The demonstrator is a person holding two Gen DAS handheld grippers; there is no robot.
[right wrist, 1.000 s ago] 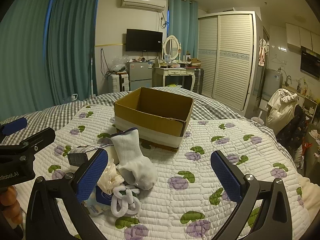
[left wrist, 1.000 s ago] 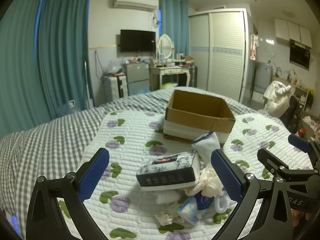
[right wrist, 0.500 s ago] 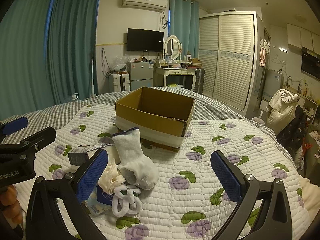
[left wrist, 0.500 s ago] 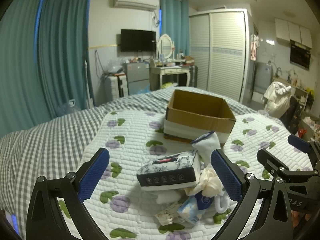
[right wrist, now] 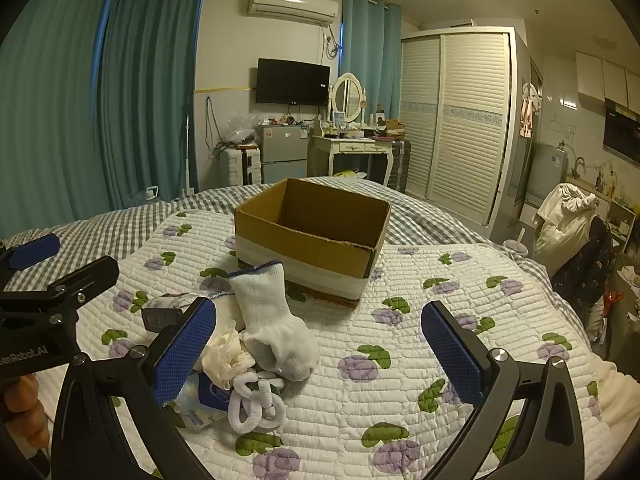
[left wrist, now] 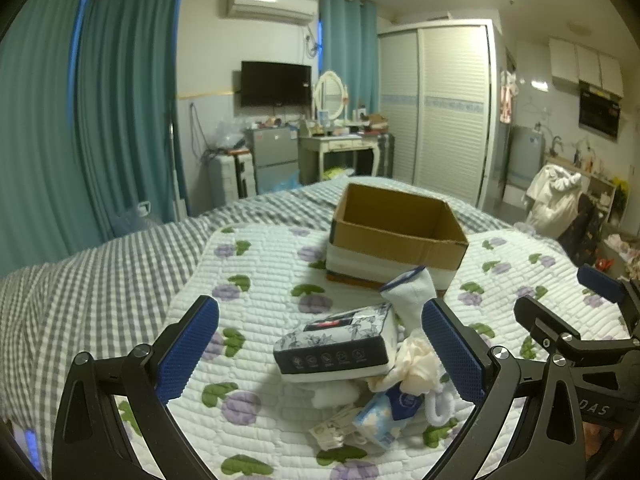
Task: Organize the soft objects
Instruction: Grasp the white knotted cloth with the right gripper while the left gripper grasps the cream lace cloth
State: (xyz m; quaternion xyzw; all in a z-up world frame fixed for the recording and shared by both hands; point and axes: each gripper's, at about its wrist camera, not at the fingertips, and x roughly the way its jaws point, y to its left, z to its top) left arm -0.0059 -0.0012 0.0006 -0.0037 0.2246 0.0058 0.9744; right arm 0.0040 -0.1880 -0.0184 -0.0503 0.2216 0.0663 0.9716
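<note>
My left gripper (left wrist: pixel 320 356) is wide open, nothing in it. It hangs over the bed w/ its blue pads (left wrist: pixel 188 346) far apart. My right gripper (right wrist: pixel 320 354) is wide open too & holds nothing.

The soft stuff sits in a little pile on the white quilt (right wrist: pixel 420 292), the one w/ purple flowers & green leaves. In the left view the pile is btwn my fingers, more to the right side. In the right view it's by my left finger.

What's in the pile:
- a white sock (right wrist: pixel 276 328) w/ a blue rim, cuff sticking up, toe end lying flat. It is on the side near the box.
- a flat pack (left wrist: pixel 340 340) w/ a dark band & flower print, tilted, resting on top of other things.
- a cream fluffy thing (right wrist: pixel 226 354), just beside the sock, touching it.
- white loops (right wrist: pixel 256 402), like hair ties, in front of the sock.
- a light blue tissue pack (left wrist: pixel 384 412) w/ a dark blue tag, low in the pile.
- a small crumpled paper bit (left wrist: pixel 332 430) next to the tissue pack.

The cardboard box (right wrist: pixel 316 236) sits behind the pile, open on top. The part of the inside I can see looks bare. It has a white band round its lower part. The sock cuff is near its front wall; can't tell if they touch.

Under the quilt is a gray check sheet (left wrist: pixel 100 276).
</note>
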